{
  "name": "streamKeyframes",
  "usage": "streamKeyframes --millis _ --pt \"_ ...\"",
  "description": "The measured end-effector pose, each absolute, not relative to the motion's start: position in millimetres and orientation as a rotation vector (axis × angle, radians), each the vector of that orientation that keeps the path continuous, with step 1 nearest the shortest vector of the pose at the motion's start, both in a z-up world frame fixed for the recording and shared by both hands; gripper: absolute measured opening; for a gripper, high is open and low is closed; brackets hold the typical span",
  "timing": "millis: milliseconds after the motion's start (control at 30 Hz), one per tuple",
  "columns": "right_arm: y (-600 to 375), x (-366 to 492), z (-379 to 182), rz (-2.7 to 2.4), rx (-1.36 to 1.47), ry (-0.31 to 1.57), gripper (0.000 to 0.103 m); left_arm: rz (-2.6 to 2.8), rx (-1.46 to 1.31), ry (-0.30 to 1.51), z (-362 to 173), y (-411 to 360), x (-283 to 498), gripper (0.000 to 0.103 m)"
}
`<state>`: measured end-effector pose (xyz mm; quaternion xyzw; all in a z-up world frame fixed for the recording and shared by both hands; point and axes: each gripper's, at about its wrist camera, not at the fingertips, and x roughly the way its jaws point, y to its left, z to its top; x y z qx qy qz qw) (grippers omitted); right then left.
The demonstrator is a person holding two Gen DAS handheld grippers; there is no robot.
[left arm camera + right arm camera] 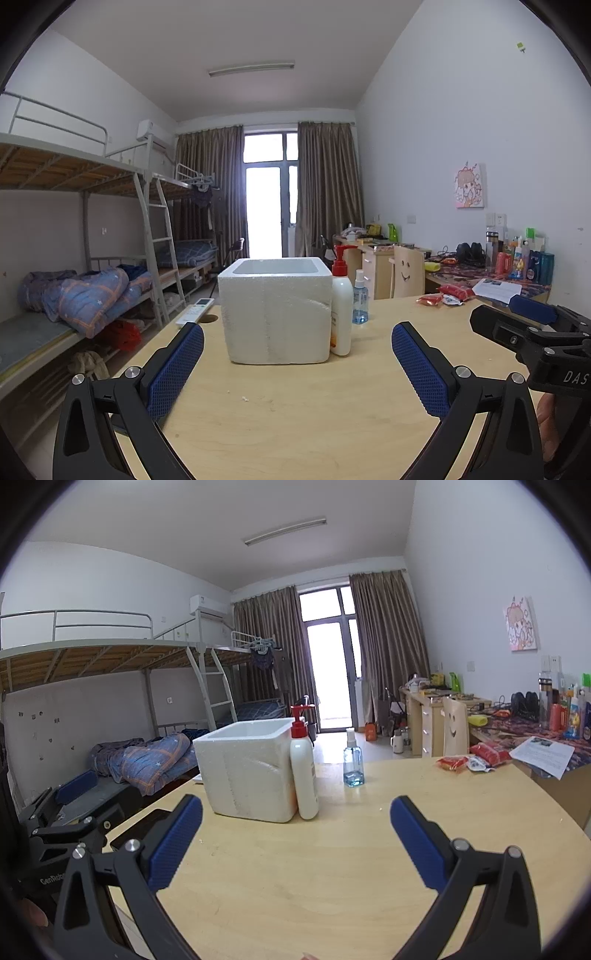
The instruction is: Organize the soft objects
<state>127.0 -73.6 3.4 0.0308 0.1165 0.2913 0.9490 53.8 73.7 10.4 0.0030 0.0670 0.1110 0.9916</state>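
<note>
Careful: both your left claw point(297, 345) and right claw point(295, 821) gape empty. The red soft packets point(469, 760) lie at two o'clock, far across the tabletop point(332, 867); reaching could topple the lotion bottle point(304, 771) beside the foam box point(245, 771).

We saw that each hand-held gripper had a black frame of angled, cut-out arms joined by round silver screws. The left hand-held gripper point(297, 362) and the right hand-held gripper point(295, 836) both carried blue pads point(176, 369) with a fine dimpled texture. White lettering marked their black bodies, only partly readable.
</note>
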Motion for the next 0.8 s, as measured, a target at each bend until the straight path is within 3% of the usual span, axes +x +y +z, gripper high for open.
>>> streamKeyframes --millis 800 --pt "-68.0 127.7 2.2 0.594 0.048 0.25 0.103 0.228 -0.001 0.147 8.0 80.0 57.6 0.102"
